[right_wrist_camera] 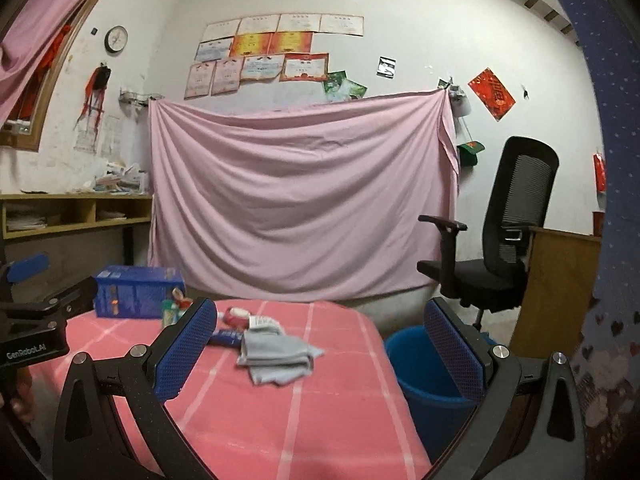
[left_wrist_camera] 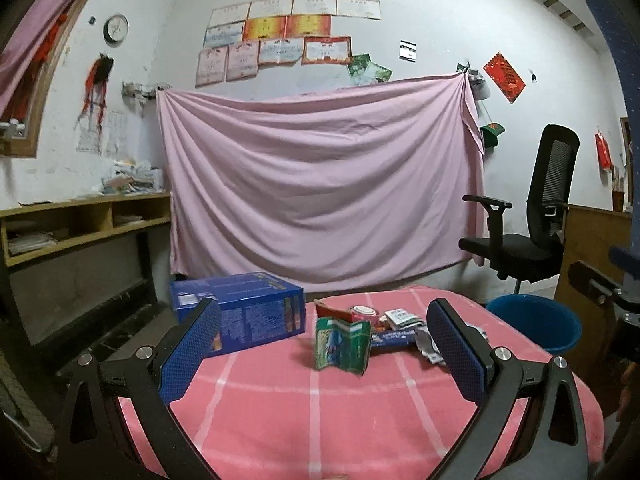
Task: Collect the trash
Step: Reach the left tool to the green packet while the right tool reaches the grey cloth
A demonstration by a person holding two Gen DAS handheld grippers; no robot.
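**Trash pile waits mid-counter, both tongs spread and empty**

Whitewashed walls fill the upper half of both views, with a large pink draped sheet (left_wrist_camera: 320,176) across the centre and a black mesh office chair (left_wrist_camera: 532,216) at the right. Below it, a counter under a pink cloth with white grid lines (left_wrist_camera: 320,412) takes the lower middle of each frame. A round blue plastic bucket (right_wrist_camera: 424,372) stands just off the counter's right edge, low in the right wrist view, and looks like the place for the rubbish.

On the counter, a blue printed cardboard box (left_wrist_camera: 240,312) sits at centre left. Right of it lies a loose pile of trash: a crumpled green foil wrapper (left_wrist_camera: 342,346) standing nearest the camera, a flat dark blue wrapper (left_wrist_camera: 394,338) and small white paper packets (left_wrist_camera: 400,316) behind it. A limp grey cloth (right_wrist_camera: 276,354) lies at centre in the right wrist view.

The left tongs (left_wrist_camera: 324,344) are spread wide around nothing, as are the right tongs (right_wrist_camera: 320,350).

The wrappers are likely feather-light, thin and slippery, so a pinch across a crumpled fold should hold best. The box looks stiff but probably too wide except at an edge.
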